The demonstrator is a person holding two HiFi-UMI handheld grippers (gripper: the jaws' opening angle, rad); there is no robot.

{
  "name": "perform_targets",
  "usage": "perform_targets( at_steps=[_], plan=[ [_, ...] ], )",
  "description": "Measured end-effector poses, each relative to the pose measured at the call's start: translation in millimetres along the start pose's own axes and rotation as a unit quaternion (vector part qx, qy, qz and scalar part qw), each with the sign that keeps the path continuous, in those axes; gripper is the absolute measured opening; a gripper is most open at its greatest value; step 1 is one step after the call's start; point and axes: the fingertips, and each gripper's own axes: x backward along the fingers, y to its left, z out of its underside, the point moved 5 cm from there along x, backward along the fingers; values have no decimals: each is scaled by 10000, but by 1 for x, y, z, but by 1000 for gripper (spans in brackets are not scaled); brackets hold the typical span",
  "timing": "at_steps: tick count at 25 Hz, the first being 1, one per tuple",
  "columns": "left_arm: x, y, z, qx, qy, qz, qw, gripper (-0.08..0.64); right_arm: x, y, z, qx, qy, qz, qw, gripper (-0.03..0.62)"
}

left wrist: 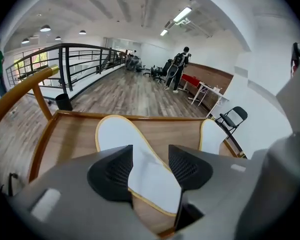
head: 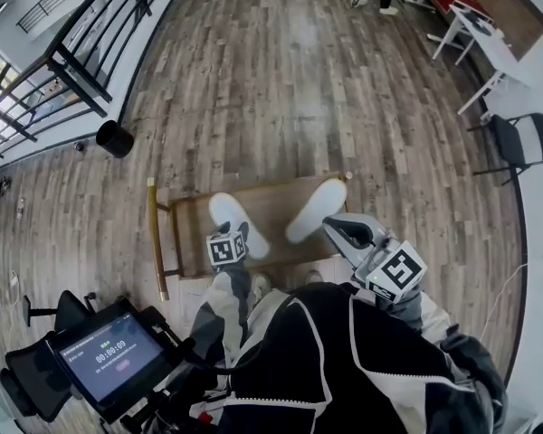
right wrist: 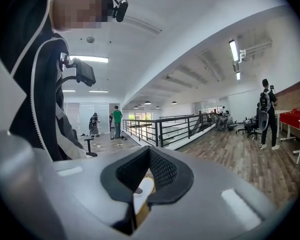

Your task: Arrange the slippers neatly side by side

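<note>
Two white slippers with yellow edging lie soles up on a low wooden tray [head: 273, 195]. The left slipper [head: 226, 212] [left wrist: 114, 134] and the right slipper [head: 319, 208] [left wrist: 212, 137] are splayed apart, toes diverging. My left gripper [head: 241, 235] [left wrist: 150, 167] hovers over the left slipper's heel end, open, with the slipper showing between its fingers and untouched by the pads. My right gripper [head: 333, 230] [right wrist: 149, 156] is shut just behind the right slipper's heel; a sliver of slipper [right wrist: 141, 194] shows below its closed fingers.
The tray has a curved wooden rail [head: 152, 239] on its left side. A black bin [head: 115, 138] stands by the metal railing [head: 72, 52]. A folding chair [head: 521, 141] and white table [head: 485, 33] are at right. A tablet [head: 109, 355] sits near my left.
</note>
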Motion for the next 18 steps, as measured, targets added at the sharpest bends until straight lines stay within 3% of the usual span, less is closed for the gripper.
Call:
perform_targets(
  at_steps=[9,11,13,18],
  plan=[
    [-11,15,13,177,533,-122,9983,210,23,18,-3,-5,53,377,9993,5],
    [-11,16,12,117,560,-142,9983,172,26,21,-4,-6,69,417,9991,5],
    [-9,16,11,50,563,-127,9983,52,27,22,-4,3,95,438,9990,5],
    [-8,15,8,59,447,-120,9989,32,27,17,-4,0,126,433,9990,5]
  ],
)
